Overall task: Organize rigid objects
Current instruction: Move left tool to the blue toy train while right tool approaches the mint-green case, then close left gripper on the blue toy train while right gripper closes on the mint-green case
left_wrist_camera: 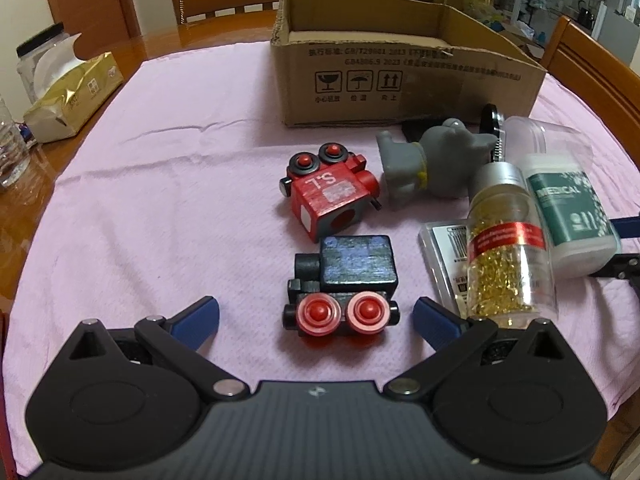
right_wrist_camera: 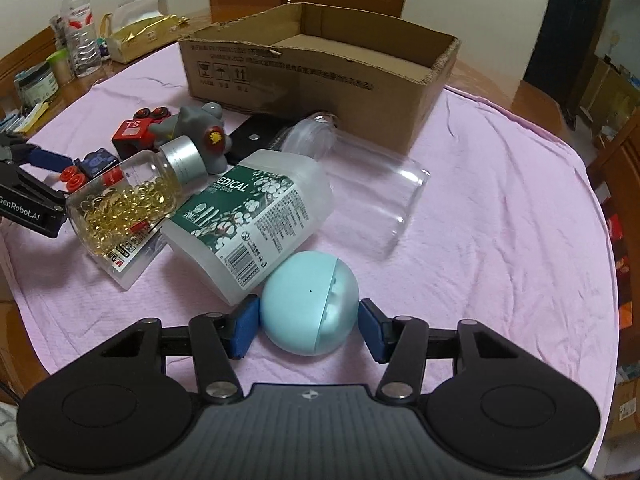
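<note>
Lying on the pink cloth (left_wrist_camera: pixel 160 184) are two toy engines, one black (left_wrist_camera: pixel 342 286) and one red (left_wrist_camera: pixel 330 196), one grey animal figure (left_wrist_camera: pixel 424 160), one capsule jar (left_wrist_camera: pixel 506 240) with a silver cap, one white swab bottle (right_wrist_camera: pixel 256 220) with a green label, one clear tumbler (right_wrist_camera: pixel 360 184) on its side, one flat clear packet (left_wrist_camera: pixel 442 256) under the jar, and one pale blue round case (right_wrist_camera: pixel 310 302). One open cardboard box (left_wrist_camera: pixel 400 64) stands at the far side of the cloth.

The left gripper (left_wrist_camera: pixel 316 318) is spread wide, its blue pads on either side of the black engine and clear of it. The right gripper (right_wrist_camera: pixel 306 328) brackets the blue case at a narrower spread; its left pad touches the case, while the right pad sits just beside it.

The swab bottle leans against the blue case, and the jar rests across the packet, touching the bottle. The grey figure lies between the red engine and the box. A gold tissue pack (left_wrist_camera: pixel 72 96) sits off the cloth on the wooden table (left_wrist_camera: pixel 24 208), and one water bottle (right_wrist_camera: pixel 80 28) stands near it.
</note>
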A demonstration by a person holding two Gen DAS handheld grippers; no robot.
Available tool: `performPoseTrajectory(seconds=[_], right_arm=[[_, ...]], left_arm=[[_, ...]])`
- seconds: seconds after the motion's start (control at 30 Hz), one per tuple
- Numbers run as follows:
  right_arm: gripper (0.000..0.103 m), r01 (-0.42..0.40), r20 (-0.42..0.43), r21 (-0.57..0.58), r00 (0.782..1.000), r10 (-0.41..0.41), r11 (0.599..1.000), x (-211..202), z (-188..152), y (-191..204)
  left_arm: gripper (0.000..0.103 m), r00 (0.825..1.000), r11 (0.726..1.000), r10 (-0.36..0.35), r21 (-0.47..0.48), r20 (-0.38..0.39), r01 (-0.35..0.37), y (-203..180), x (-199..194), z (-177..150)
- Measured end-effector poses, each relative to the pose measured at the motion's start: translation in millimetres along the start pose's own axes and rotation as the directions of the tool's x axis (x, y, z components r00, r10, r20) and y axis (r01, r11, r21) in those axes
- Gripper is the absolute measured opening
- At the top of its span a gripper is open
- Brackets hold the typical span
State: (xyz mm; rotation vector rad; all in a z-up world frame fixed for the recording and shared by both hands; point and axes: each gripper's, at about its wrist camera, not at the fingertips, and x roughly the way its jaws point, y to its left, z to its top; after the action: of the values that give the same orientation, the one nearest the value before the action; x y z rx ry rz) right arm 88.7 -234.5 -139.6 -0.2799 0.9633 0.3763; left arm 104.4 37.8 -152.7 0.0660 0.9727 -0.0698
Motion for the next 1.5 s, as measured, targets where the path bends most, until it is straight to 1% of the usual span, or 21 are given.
performPoseTrajectory(seconds=[0.13, 0.17, 0.23, 0.27, 0.33, 0.37, 0.4, 0.47, 0.5, 0.53, 0.57, 0.63, 0.8, 0.9, 1.03, 1.17, 1.37, 1.43, 1.5], right_arm=[[0.059, 0.036, -0.013, 0.055, 0.999, -0.036, 0.998, -3, -6, -16], [0.062, 0.043, -0.019, 0.067, 0.999, -0.042, 0.997, -4, -8, -20], [0.076, 0.076, -0.030, 0.097, 0.997, -0.074, 0.992, -4, -10, -26], [0.088, 0.086, -0.042, 0.108, 0.996, -0.082, 0.990, -2, -11, -28], [0.094, 0.092, -0.049, 0.120, 0.995, -0.086, 0.989, 0, -13, -30], [0.103, 0.099, -0.060, 0.129, 0.994, -0.092, 0.987, 2, -14, -30], [0.103, 0.098, -0.065, 0.136, 0.994, -0.090, 0.986, 3, -15, -30], [0.103, 0.090, -0.063, 0.154, 0.995, -0.081, 0.984, 5, -15, -30], [0.103, 0.090, -0.062, 0.154, 0.995, -0.081, 0.984, 6, -14, -29], [0.103, 0.088, -0.062, 0.152, 0.995, -0.080, 0.984, 6, -13, -28], [0.103, 0.086, -0.064, 0.150, 0.995, -0.078, 0.985, 7, -12, -27], [0.103, 0.081, -0.070, 0.145, 0.995, -0.071, 0.986, 7, -10, -27], [0.103, 0.084, -0.069, 0.150, 0.995, -0.074, 0.985, 8, -10, -27], [0.103, 0.089, -0.065, 0.157, 0.995, -0.080, 0.984, 9, -8, -26], [0.103, 0.096, -0.061, 0.166, 0.994, -0.087, 0.981, 11, -5, -23], [0.103, 0.086, -0.054, 0.151, 0.995, -0.079, 0.985, 15, 0, -18], [0.103, 0.075, -0.043, 0.139, 0.997, -0.070, 0.987, 17, 0, -19], [0.100, 0.065, -0.044, 0.124, 0.997, -0.060, 0.990, 16, 1, -21], [0.093, 0.053, -0.045, 0.105, 0.998, -0.049, 0.993, 14, 2, -21]], left_arm=[[0.101, 1.000, 1.000, 0.020, 0.019, 0.003, -0.020, -6, -2, 2], [0.100, 1.000, 1.000, 0.016, 0.016, 0.002, -0.016, -6, -2, 2], [0.098, 1.000, 1.000, 0.012, 0.018, 0.005, -0.012, -8, -2, 2], [0.095, 1.000, 1.000, 0.010, 0.019, 0.010, -0.010, -9, -3, 2], [0.087, 1.000, 1.000, -0.004, 0.016, 0.017, 0.004, -10, -4, 2], [0.083, 1.000, 1.000, -0.012, 0.012, 0.019, 0.012, -10, -5, 2], [0.078, 1.000, 1.000, -0.021, 0.006, 0.021, 0.020, -10, -5, 2], [0.073, 0.999, 1.000, -0.030, -0.001, 0.029, 0.030, -9, -6, 3], [0.067, 0.999, 1.000, -0.029, -0.004, 0.035, 0.029, -9, -6, 3], [0.063, 0.999, 1.000, -0.027, -0.006, 0.043, 0.027, -8, -6, 4], [0.055, 0.998, 1.000, -0.027, -0.005, 0.048, 0.027, -8, -7, 5], [0.055, 0.998, 0.999, -0.032, -0.005, 0.045, 0.032, -5, -7, 6], [0.055, 0.999, 0.999, 0.003, -0.034, 0.036, -0.002, 14, -13, -3], [0.055, 1.000, 0.999, 0.003, -0.042, 0.029, -0.002, 23, -15, -5], [0.055, 0.999, 1.000, 0.008, -0.025, 0.033, -0.007, 21, -12, -2], [0.056, 0.999, 0.999, 0.003, -0.039, 0.038, -0.001, 22, -11, -2], [0.056, 0.999, 0.999, -0.001, -0.038, 0.037, 0.003, 22, -11, -2], [0.055, 0.999, 0.999, -0.002, -0.038, 0.036, 0.003, 23, -11, -2], [0.056, 0.999, 0.999, 0.000, -0.038, 0.038, 0.001, 23, -11, -2]])
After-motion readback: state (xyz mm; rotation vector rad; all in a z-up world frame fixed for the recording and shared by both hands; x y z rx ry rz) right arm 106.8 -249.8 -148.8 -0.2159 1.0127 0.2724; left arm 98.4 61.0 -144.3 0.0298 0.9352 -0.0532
